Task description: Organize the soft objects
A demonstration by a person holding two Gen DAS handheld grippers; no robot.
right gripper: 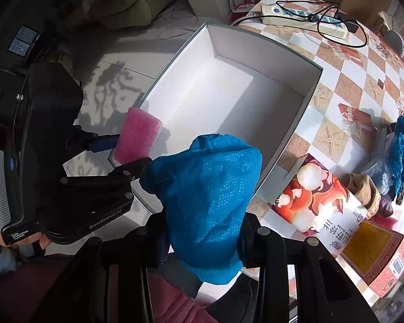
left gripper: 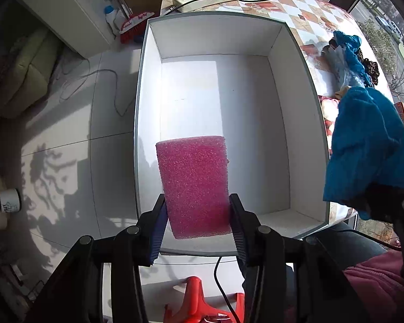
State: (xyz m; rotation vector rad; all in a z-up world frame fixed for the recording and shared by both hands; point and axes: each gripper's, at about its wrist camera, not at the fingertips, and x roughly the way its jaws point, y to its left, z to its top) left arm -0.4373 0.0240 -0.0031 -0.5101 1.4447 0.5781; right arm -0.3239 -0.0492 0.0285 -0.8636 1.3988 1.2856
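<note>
Sponge [left gripper: 195, 185] is hanging lengthwise over the white box [left gripper: 296, 134], left fingers [left gripper: 159, 226] pinching it; right fingers [right gripper: 246, 239] are pinching blue cloth [right gripper: 210, 204] beside it.

Supporting surface: a table [right gripper: 334, 86] covered in an orange, tan and white checked cloth with starfish motifs. Directly on it stands a large open white box [left gripper: 296, 102], set at the table's left edge, its interior bare. Beyond the box lies a cream power strip [right gripper: 304, 20] with black cables looped over it. To the right of the box lie a printed red-and-white bag [right gripper: 317, 202], a red-and-yellow carton [right gripper: 377, 258], and a heap of blue, tan and dark fabrics [right gripper: 398, 161].
</note>
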